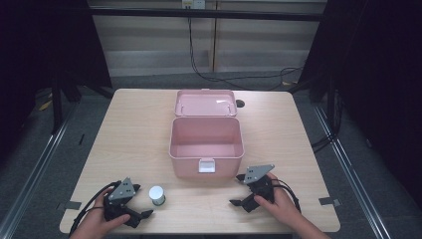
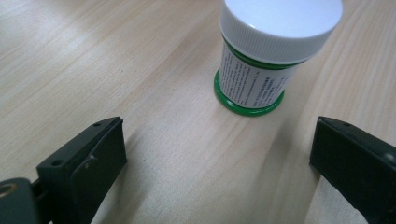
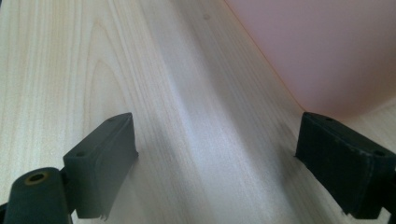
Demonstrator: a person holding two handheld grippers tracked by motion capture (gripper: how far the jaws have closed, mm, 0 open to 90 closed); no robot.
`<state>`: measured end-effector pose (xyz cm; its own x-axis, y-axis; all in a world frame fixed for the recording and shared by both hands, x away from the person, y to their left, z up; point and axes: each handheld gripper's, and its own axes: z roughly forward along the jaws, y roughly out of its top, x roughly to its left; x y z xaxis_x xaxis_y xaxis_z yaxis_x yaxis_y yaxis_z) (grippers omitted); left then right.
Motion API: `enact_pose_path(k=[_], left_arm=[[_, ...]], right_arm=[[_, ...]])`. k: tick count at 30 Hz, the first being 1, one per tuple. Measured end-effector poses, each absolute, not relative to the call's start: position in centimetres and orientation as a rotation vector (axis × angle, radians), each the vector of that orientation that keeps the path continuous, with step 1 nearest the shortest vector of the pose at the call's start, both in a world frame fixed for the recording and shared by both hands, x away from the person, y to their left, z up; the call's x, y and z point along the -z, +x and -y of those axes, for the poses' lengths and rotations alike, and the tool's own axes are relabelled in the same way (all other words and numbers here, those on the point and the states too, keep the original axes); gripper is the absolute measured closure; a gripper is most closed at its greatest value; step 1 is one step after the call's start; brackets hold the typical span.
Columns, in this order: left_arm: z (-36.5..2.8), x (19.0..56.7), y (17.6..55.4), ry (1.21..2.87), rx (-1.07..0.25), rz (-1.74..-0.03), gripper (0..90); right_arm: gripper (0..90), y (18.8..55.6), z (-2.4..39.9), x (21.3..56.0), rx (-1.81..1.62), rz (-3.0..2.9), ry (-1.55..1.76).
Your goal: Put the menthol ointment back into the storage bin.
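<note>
Table: pale wood, carrying everything below.
Pink box: at the table's middle, lid swung back, the landmark here.
Right gripper: just beside the box's front right corner, jaws wide apart, empty.
Left gripper: near the box's front left, jaws wide apart, empty.
White-capped jar: upright, in front of the box's left corner, just ahead of the left gripper, untouched.

1. I see a small jar with a white screw cap, a green base rim and a printed label, standing upright with its cap on.
2. It sits near the table's front edge, left of centre.
</note>
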<state>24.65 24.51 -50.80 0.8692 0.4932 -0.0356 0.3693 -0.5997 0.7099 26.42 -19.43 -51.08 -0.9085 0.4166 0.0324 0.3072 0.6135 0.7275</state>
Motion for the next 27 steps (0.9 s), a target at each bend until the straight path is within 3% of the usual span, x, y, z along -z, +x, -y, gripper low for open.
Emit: enact_pose_path(k=[12,19,27], left_arm=[[-23.9,50.4,24.7,2.322,-0.185,-0.647,0.3],[-22.3,48.7,24.7,2.474,-0.146,-0.687,15.9],[-21.1,47.3,25.1,2.603,-0.041,-0.727,17.3]], right_arm=[[11.4,26.4,19.2,51.1,-1.164,-2.684,0.645],[11.3,26.3,19.2,51.1,-1.158,-2.675,0.656],[11.3,26.2,19.2,51.1,-1.158,-2.672,0.664]])
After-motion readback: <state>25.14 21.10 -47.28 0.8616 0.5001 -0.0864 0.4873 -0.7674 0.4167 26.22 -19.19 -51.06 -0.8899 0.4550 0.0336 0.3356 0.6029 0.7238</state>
